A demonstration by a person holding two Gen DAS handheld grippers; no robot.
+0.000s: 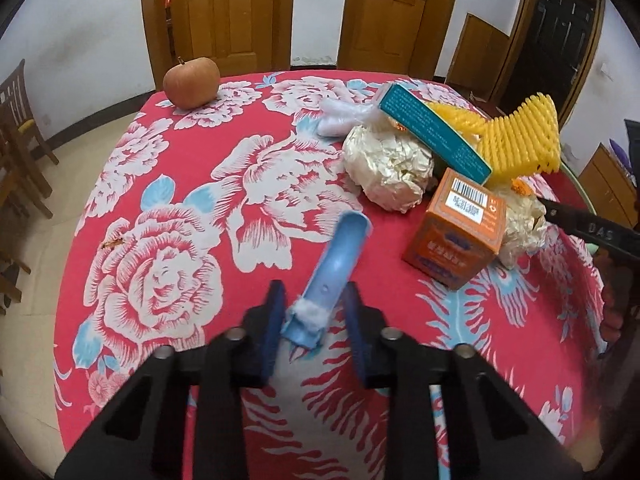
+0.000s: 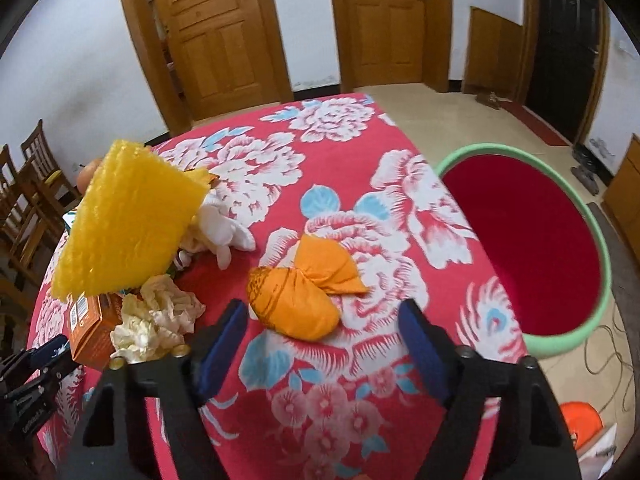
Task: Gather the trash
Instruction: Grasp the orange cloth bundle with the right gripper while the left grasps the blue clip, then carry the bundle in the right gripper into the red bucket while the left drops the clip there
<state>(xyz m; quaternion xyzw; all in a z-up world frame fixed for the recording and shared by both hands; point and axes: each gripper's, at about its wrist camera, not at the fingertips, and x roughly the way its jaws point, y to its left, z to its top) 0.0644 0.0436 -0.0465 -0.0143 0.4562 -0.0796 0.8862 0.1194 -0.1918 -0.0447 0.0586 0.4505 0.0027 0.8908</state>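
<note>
The bin [image 2: 568, 336] beside the table [image 2: 320, 400] looks bare inside. The left gripper [image 1: 314, 312] seemingly pinches a blue scoop [image 1: 340, 264]; the right gripper [image 2: 320, 340] stands spread around orange peel [image 2: 304, 296].

Table's covered in a red floral cloth [image 1: 168, 216]. Sitting right on it: an apple [image 1: 191, 82] at the far corner, a blue plastic scoop [image 1: 336, 268] near the front, a crumpled paper ball [image 1: 386, 174], an orange box [image 1: 456, 232] just beside it, and orange peel [image 2: 308, 286] further right. Teal box [image 1: 432, 132] and yellow foam net [image 1: 520, 138] lean on the pile — not flat on the cloth.
</note>
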